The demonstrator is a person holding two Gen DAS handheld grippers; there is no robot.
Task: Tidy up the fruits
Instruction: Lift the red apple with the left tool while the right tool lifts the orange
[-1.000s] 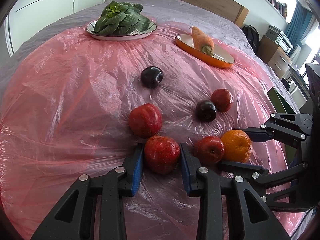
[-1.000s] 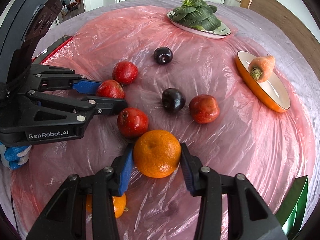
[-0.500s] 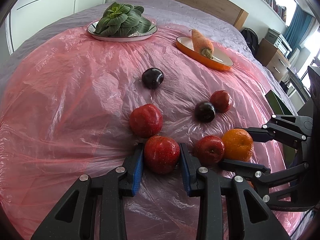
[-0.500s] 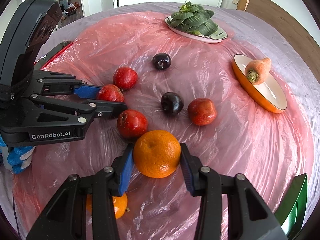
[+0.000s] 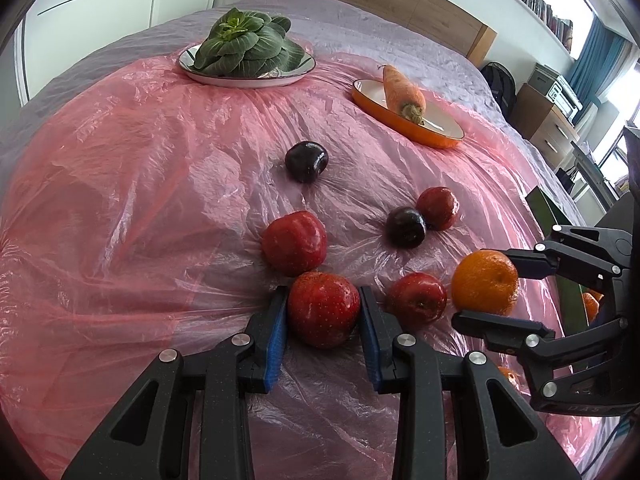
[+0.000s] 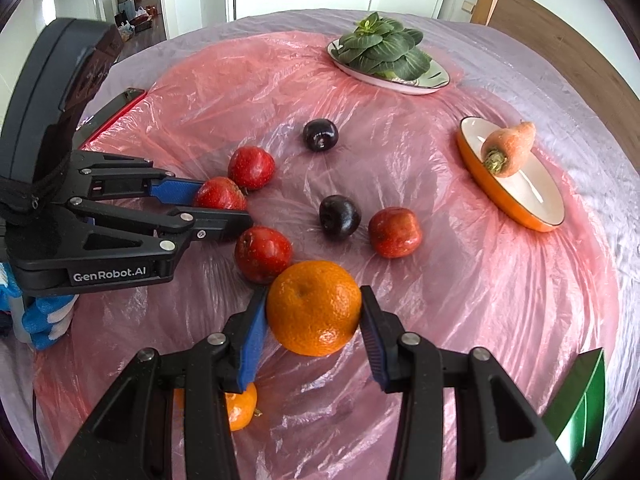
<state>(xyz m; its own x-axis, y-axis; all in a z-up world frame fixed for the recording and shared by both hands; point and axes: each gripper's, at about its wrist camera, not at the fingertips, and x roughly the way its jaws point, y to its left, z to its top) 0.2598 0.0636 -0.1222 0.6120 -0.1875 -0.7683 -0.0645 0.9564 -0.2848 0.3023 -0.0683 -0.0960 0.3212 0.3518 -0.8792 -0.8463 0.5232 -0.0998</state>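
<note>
Fruits are the whole job here, and we've got two of them in hand at once. The orange [image 6: 314, 307] sits pinched between the pads of our right gripper [image 6: 314, 320], jaws spread fairly wide around it. Just left of the orange, touching or nearly so, is a loose red apple [image 6: 262, 253]. Beyond that one, our left gripper [image 5: 323, 316] is clamped on another red apple [image 5: 323, 309], jaws drawn in snug on both sides of it.

Working out from the orange: a dark plum [image 6: 339, 215] and one more red apple [image 6: 394, 232] lie just past it, a second plum [image 6: 320, 134] further back, and a second orange [image 6: 240, 408] is tucked right under our right gripper. Well beyond are the carrot [image 6: 508, 149] on its orange dish [image 6: 520, 204] and the greens [image 6: 384, 50] on a plate [image 6: 434, 80].

To do this well, we reckon both lifts want to go straight up. The pink plastic sheet [image 5: 140, 200] looks slippery and crinkly, so dragging would probably roll the neighbours. Firm grip, no squashing.
</note>
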